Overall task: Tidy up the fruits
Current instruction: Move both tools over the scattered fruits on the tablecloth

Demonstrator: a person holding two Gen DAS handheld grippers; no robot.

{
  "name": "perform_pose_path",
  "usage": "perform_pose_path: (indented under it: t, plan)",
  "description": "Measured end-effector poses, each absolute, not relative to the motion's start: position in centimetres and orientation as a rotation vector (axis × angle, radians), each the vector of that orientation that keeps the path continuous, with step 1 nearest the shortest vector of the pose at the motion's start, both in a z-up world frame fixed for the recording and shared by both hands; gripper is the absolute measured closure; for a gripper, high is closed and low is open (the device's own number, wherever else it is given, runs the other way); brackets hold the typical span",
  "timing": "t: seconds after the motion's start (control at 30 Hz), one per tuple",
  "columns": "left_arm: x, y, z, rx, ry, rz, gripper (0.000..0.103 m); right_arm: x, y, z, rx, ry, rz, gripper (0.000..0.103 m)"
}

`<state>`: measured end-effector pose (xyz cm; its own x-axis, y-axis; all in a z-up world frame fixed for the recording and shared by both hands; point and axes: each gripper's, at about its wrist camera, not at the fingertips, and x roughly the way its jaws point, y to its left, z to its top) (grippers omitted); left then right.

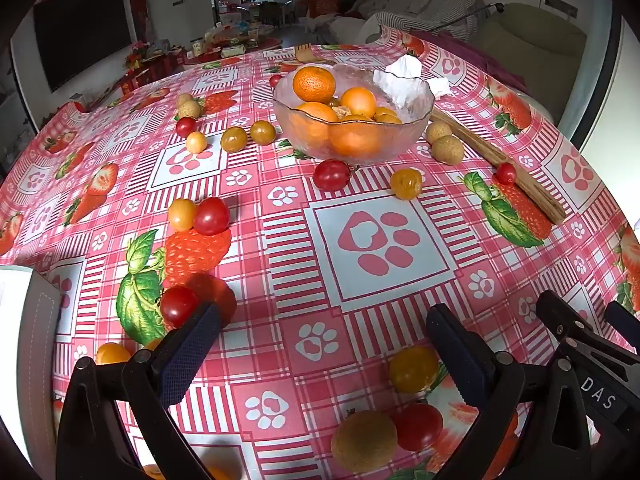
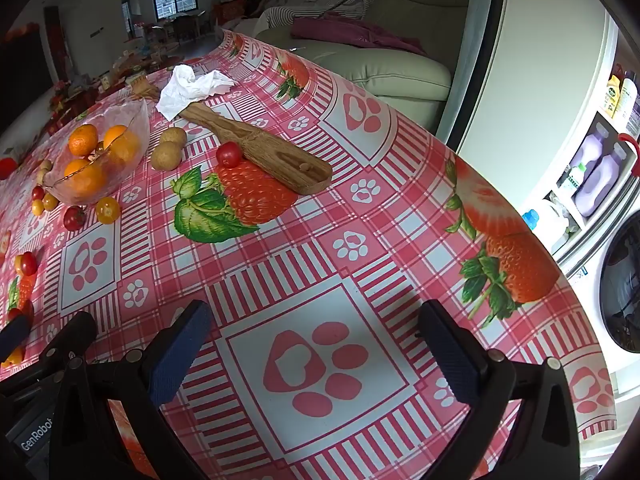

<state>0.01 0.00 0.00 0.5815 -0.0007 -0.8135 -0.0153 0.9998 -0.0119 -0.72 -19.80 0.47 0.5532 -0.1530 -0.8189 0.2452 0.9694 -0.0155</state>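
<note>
A glass bowl (image 1: 404, 128) of several oranges (image 1: 314, 83) stands far on the red patterned tablecloth; it also shows in the right wrist view (image 2: 136, 120). Loose red and yellow cherry tomatoes and brown longans lie around it. My left gripper (image 1: 320, 348) is open and empty, low over the cloth. A yellow tomato (image 1: 414, 369), a red tomato (image 1: 418, 426) and a longan (image 1: 364, 446) lie by its right finger. A red tomato (image 1: 178, 305) lies by its left finger. My right gripper (image 2: 316, 344) is open and empty over a paw print.
A wooden paddle (image 2: 264, 150) lies right of the bowl with a red tomato (image 2: 229, 154) against it. A crumpled white tissue (image 2: 188, 88) lies behind it. The table's right edge (image 2: 552, 256) drops toward a washing machine (image 2: 620, 288). A sofa (image 2: 380, 60) stands behind.
</note>
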Motion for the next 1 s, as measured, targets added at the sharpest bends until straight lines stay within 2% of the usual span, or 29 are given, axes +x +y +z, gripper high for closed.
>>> perform_pose_path:
  t: [0.13,0.3,0.4,0.6,1.0]
  plan:
    - [-0.7,0.1,0.7,-0.015,0.981,0.017,0.000,-0.7,-19.8,0.5,0.102,0.957,-0.234,0.000]
    - [-6.0,1.7,5.0,-0.016,0.836,0.010,0.000,-1.0,-20.2,0.8,0.071,1.037,-0.168,0.000]
    - [-8.7,4.0,6.3,0.002,0.810,0.040,0.000,-2.7,-20.0,1.7,0.066,1.024,-0.102,0.000]
    - [-13.8,8.8,4.8,-0.061,0.878,0.144,0.000,-7.5,-17.7,4.4,0.062,0.960,0.080,0.000]
    - [-15.8,10.0,2.3,-0.054,0.921,0.174,0.000,-10.6,-13.9,4.2,0.066,1.054,0.305,0.000]
